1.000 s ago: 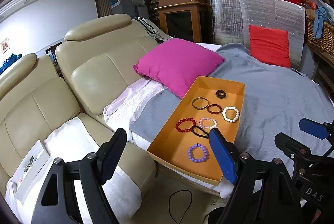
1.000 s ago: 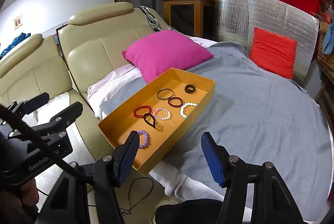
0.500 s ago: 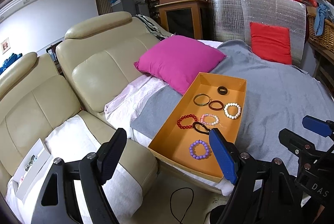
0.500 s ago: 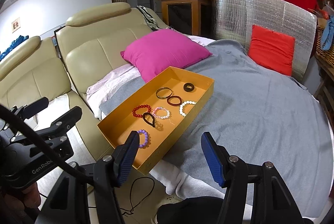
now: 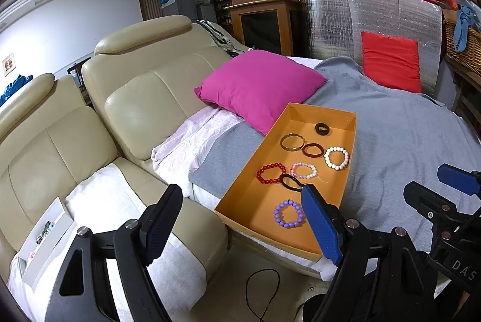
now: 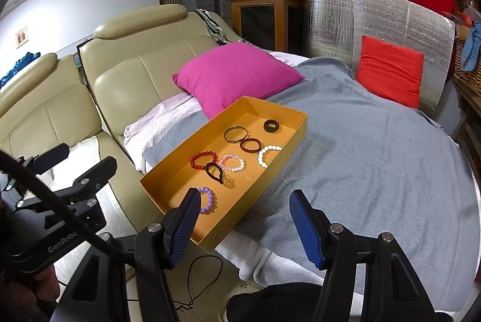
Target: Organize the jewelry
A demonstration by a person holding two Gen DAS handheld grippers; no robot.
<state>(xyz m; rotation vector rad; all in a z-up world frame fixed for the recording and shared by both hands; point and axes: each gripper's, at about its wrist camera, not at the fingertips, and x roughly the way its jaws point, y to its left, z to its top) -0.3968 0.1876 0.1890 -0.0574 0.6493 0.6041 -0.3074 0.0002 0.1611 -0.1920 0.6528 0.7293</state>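
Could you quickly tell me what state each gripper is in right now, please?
Left gripper: open, holding nothing, short of the orange tray.
Right gripper: open, holding nothing, also short of the tray.

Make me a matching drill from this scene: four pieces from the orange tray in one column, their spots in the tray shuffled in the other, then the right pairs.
Things:
1. purple bead bracelet
2. white bead bracelet
3. small dark ring
4. red bead bracelet

Places in the orange tray:
A. farthest back, toward the magenta pillow
B. alone at the near end, closest to the claws
C. middle rows, on the side toward the beige sofa
D. middle rows, on the side toward the open grey blanket

Pairs: 1-B, 2-D, 3-A, 4-C
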